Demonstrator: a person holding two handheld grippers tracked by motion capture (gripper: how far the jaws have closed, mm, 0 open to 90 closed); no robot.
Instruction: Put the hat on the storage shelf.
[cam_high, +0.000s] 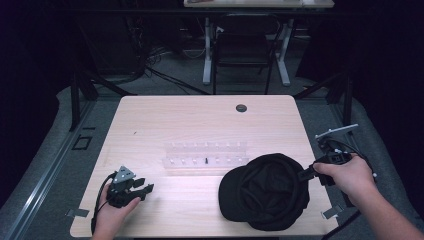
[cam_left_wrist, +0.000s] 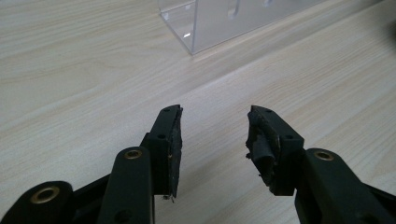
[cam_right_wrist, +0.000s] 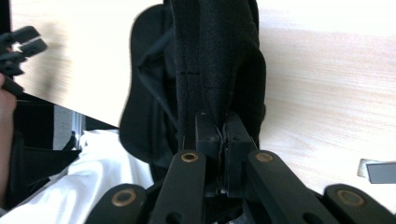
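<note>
A black cap (cam_high: 267, 190) lies upside down at the table's front right, its brim toward the near left. My right gripper (cam_high: 303, 174) is shut on the cap's rim at its right side; in the right gripper view the jaws pinch the black fabric (cam_right_wrist: 212, 70) with the gripper (cam_right_wrist: 221, 125) closed tight. My left gripper (cam_high: 144, 188) rests at the front left of the table, open, with nothing between its fingers. The left gripper view has the gripper (cam_left_wrist: 214, 126) held over bare wood.
A clear acrylic rack (cam_high: 206, 156) with small pegs stands in the table's middle, its corner (cam_left_wrist: 196, 23) ahead of the left gripper. A cable hole (cam_high: 241, 108) sits near the far edge. Tape tabs (cam_high: 330, 212) mark the front corners. A chair (cam_high: 243, 50) stands beyond the table.
</note>
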